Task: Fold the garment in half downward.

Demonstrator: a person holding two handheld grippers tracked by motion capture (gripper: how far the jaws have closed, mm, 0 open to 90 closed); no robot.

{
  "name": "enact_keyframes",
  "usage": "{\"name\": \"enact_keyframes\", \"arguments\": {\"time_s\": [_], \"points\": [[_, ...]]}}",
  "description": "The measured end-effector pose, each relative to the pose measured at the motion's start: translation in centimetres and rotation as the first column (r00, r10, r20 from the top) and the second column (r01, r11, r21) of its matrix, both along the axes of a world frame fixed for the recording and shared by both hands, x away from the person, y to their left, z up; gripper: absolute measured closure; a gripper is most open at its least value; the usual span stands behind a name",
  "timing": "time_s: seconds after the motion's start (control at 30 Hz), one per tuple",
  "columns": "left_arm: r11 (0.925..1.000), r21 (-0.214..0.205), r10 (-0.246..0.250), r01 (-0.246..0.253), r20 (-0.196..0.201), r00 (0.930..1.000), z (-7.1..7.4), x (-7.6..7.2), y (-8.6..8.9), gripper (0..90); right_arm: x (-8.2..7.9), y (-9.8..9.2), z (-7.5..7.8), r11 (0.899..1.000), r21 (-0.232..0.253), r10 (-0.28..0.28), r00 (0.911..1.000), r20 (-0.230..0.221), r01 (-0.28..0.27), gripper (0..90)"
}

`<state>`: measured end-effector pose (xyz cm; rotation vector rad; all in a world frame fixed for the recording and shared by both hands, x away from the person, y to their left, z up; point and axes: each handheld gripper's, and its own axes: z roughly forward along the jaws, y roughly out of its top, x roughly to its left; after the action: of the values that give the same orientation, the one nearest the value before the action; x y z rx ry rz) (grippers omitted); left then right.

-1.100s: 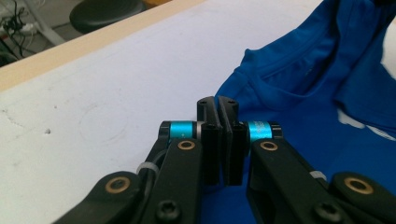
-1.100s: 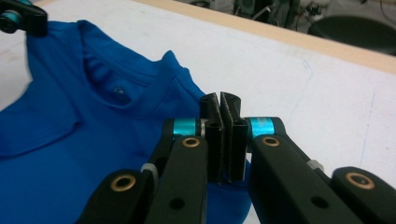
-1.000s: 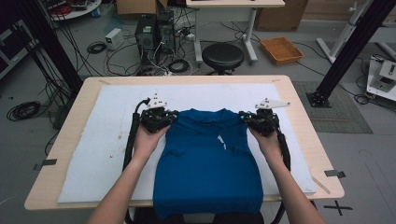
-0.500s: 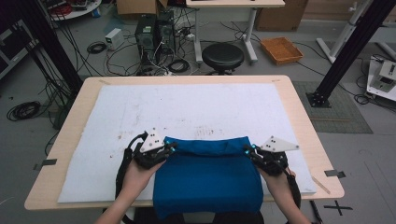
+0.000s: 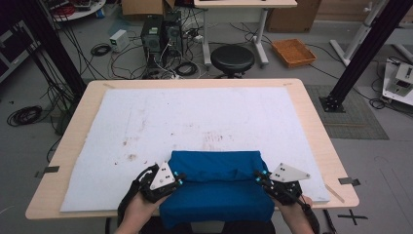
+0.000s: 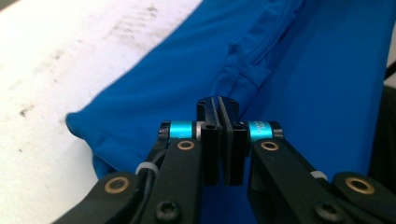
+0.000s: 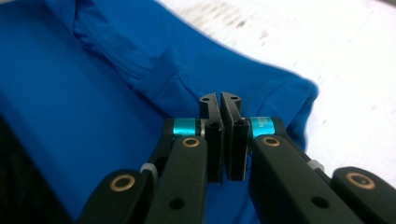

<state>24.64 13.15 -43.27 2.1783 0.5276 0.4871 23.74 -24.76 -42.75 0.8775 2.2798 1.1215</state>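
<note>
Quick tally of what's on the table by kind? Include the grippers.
Blue garment: 1
White mat: 1
Handheld grippers: 2, left gripper, right gripper
Total: 4

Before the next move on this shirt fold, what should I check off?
1. Left tool shut on blue shirt: ok.
2. Right tool shut on it: ok.
3. Fold edge lies on white mat: ok.
4. Shirt wholly on table: not ok, near end overhangs.
5. Hems aligned underneath: cannot tell.
</note>
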Motion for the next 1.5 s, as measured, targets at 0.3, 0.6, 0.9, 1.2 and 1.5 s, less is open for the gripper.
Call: {"name": "enact_keyframes", "arguments": {"time_s": [0.3, 0.6, 0.9, 1.2, 1.5], "points": [[0.9984, 0.042, -0.036, 0.037, -0.020, 0.9991, -0.8, -1.6, -0.2, 79.0, -1.7, -0.2, -0.6, 0.999, -0.034, 0.019, 0.9998, -0.003, -0.019, 85.8], [0.9982, -0.052, 0.027, -0.029, -0.032, 0.9991, 0.2, -0.3, 0.1, 69.2, -0.9, -0.1, 0.5, 1.000, 0.031, -0.003, 0.9998, 0.020, 0.003, 72.8], [0.9371, -0.150, 0.295, -0.315, -0.142, 0.9449, 0.8, 6.8, 1.3, 54.9, 5.7, -1.9, 1.3, 0.966, 0.157, -0.195, 0.9786, -0.065, 0.203, 57.9], [0.9030, -0.098, 0.384, -0.418, -0.251, 0.8884, -0.6, 9.0, 2.1, 48.9, 9.3, -1.8, -1.0, 0.933, 0.157, -0.282, 0.9292, -0.238, 0.324, 56.5], [0.9194, -0.083, 0.345, -0.385, -0.300, 0.8892, -1.2, 8.7, 1.6, 78.2, 9.4, -1.2, -2.0, 0.957, 0.108, -0.230, 0.9329, -0.277, 0.268, 82.4]]}}
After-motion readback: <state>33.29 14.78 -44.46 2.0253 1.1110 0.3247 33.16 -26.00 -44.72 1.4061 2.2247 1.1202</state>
